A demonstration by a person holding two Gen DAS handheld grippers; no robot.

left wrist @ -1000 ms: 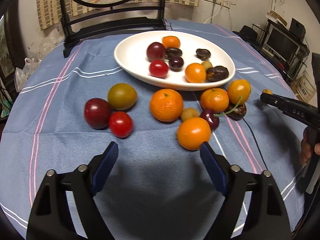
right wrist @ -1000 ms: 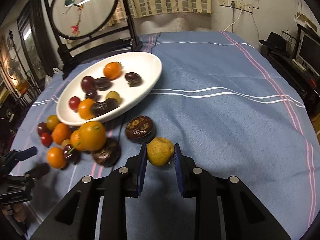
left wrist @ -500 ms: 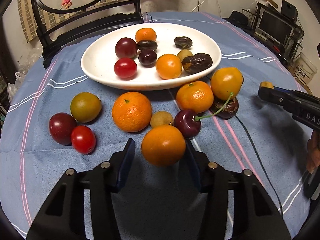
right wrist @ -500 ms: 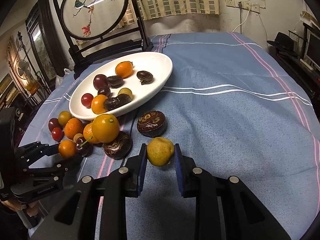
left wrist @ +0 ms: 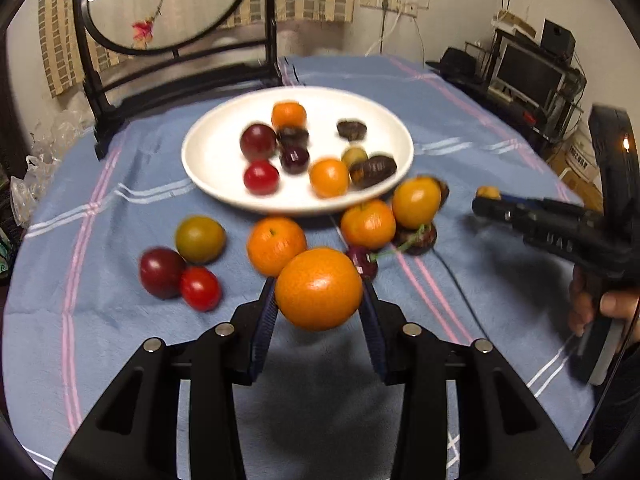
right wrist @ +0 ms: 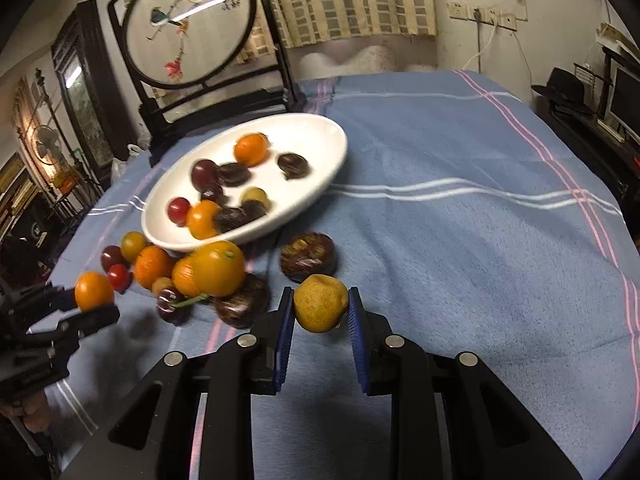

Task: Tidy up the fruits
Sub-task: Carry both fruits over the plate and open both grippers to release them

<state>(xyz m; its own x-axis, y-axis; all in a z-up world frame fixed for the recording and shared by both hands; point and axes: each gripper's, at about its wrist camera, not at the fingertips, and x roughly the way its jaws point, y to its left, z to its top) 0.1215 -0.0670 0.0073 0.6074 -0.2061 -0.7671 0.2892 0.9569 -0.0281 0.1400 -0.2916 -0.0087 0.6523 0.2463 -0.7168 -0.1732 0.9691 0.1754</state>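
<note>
We hold an orange clamped in the left gripper, raised above the cloth, near of the plate. Our right gripper is closed on a yellow fruit, right of the loose fruit pile. The plate carries nine pieces.

Left tongs and right tongs clamped (each holding something).
</note>
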